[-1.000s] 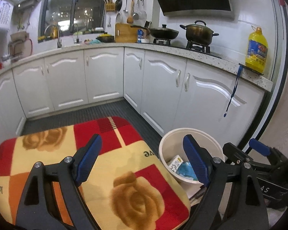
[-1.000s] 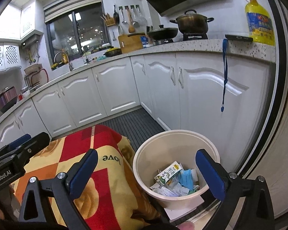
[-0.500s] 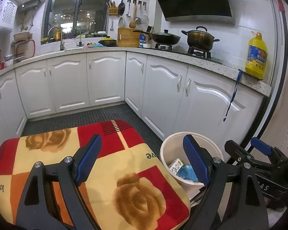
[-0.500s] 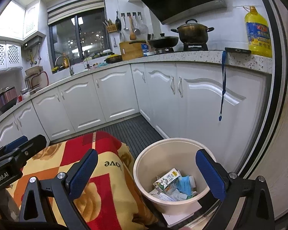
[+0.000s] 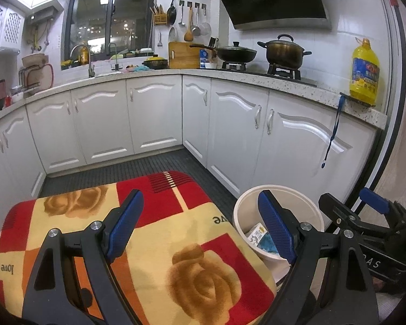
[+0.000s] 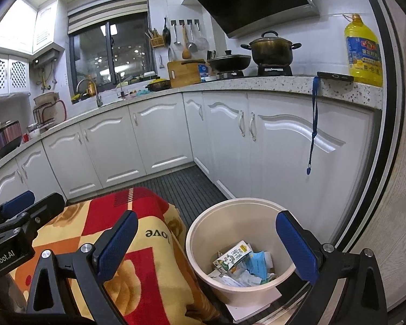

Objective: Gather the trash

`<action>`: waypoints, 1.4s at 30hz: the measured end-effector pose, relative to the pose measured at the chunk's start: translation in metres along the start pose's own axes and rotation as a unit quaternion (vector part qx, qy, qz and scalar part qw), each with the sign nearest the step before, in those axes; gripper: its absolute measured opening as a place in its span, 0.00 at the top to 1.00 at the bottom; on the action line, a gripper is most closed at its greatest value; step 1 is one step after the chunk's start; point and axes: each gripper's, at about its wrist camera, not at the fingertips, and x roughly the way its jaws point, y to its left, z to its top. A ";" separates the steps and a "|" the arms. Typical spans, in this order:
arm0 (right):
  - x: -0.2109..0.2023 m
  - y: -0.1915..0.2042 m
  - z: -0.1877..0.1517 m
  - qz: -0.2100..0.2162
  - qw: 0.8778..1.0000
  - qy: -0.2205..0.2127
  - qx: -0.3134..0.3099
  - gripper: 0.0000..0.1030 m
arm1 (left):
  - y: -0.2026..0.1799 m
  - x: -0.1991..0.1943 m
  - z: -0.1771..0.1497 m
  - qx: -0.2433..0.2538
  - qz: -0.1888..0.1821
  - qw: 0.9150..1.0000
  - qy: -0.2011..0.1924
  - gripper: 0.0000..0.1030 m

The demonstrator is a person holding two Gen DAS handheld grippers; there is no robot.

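Bin (image 6: 203, 233): light, stiff plastic; take hold at rim.
Carton (image 6: 231, 257): light, crushable.
Left gripper (image 5: 200, 230): fingers spread, empty.
Right gripper (image 6: 207, 246): fingers spread, empty.

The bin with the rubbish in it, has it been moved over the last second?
No. The bin sits at the same spot beside the blanket-covered seat and the white cabinet; only the camera tilted slightly.

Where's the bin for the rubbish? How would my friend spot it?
Find the white kitchen cupboards below the stove. On the floor in front of them, right beside the rose-patterned blanket, stands a round cream bin. It is the only open tub there, with a milk carton and crumpled wrappers inside.
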 end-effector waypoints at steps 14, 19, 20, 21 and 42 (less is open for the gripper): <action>-0.001 0.003 0.000 -0.003 1.000 -0.006 -0.008 0.02 | 0.003 0.000 -0.003 -0.006 -0.013 1.000 -0.002 0.16; -0.002 0.003 0.001 -0.007 1.000 -0.011 -0.009 0.02 | 0.004 0.000 -0.002 -0.010 -0.018 1.000 -0.002 0.16; -0.002 0.004 0.001 -0.007 1.000 -0.012 -0.010 0.02 | 0.004 0.000 -0.002 -0.009 -0.018 1.000 -0.003 0.16; -0.002 0.005 0.001 -0.007 1.000 -0.013 -0.011 0.02 | 0.004 -0.001 -0.002 -0.009 -0.018 1.000 -0.004 0.16; -0.007 0.011 0.011 -0.012 0.999 -0.037 -0.023 0.02 | 0.006 0.001 -0.002 -0.010 -0.021 1.000 -0.003 0.16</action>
